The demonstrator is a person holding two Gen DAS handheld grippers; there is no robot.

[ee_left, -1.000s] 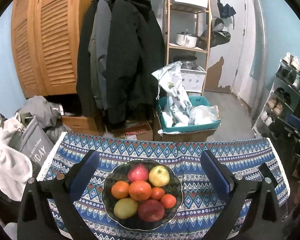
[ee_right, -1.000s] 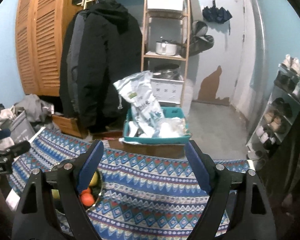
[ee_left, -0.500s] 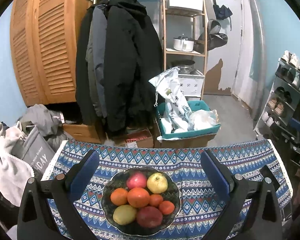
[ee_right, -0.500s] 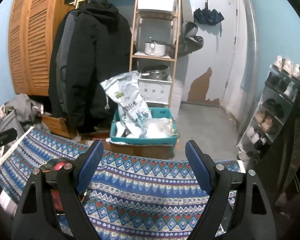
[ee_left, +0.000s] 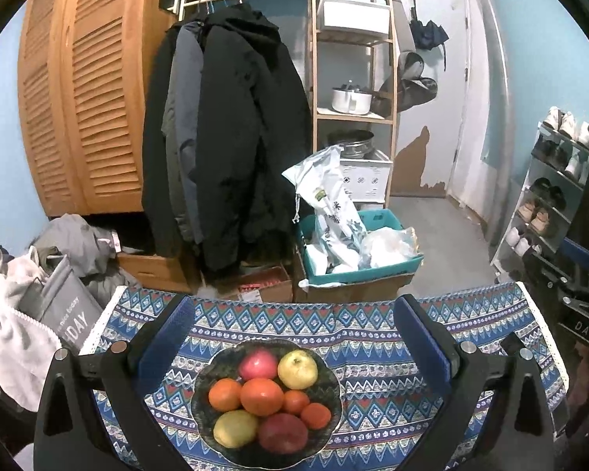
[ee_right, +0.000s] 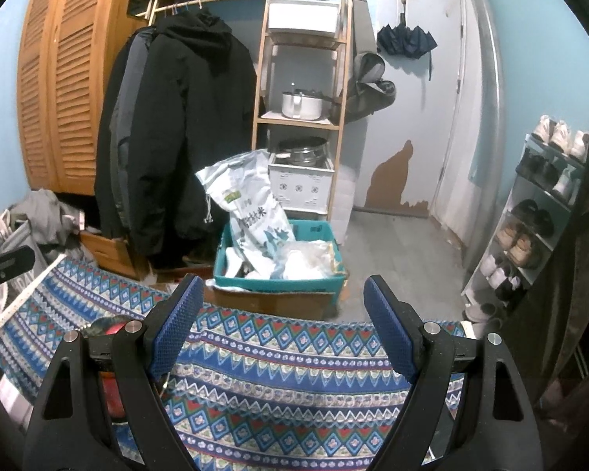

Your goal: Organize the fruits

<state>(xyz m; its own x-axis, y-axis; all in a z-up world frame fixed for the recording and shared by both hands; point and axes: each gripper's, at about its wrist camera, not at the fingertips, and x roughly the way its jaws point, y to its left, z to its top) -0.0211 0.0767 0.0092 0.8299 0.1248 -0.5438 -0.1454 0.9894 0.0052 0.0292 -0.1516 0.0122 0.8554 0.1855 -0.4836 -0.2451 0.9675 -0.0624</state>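
Fruits (ee_left: 266,400) lie heaped in a dark scalloped bowl (ee_left: 335,382) on the patterned tablecloth (ee_left: 392,357), directly below the left gripper (ee_left: 292,337), whose blue-padded fingers stand wide apart on either side of the bowl and hold nothing. Nearest sit a dark red apple (ee_left: 282,432) and a yellow-green fruit (ee_left: 235,428); a large orange (ee_left: 261,396) crowns the middle with smaller oranges around it, and a pink apple (ee_left: 257,365) and a yellow apple (ee_left: 297,369) lie at the far rim. These are probably firm, smooth and fairly light, yet round enough to roll, so a grip across the widest part of the top orange looks safest; pulling a lower fruit might shift the pile. The right gripper (ee_right: 282,325) is likewise spread and empty over bare cloth, with the bowl mostly hidden behind its left finger. Beyond the table stand a teal bin (ee_left: 388,271) of bags, hanging coats (ee_left: 231,137) and a wooden shelf (ee_left: 353,117).
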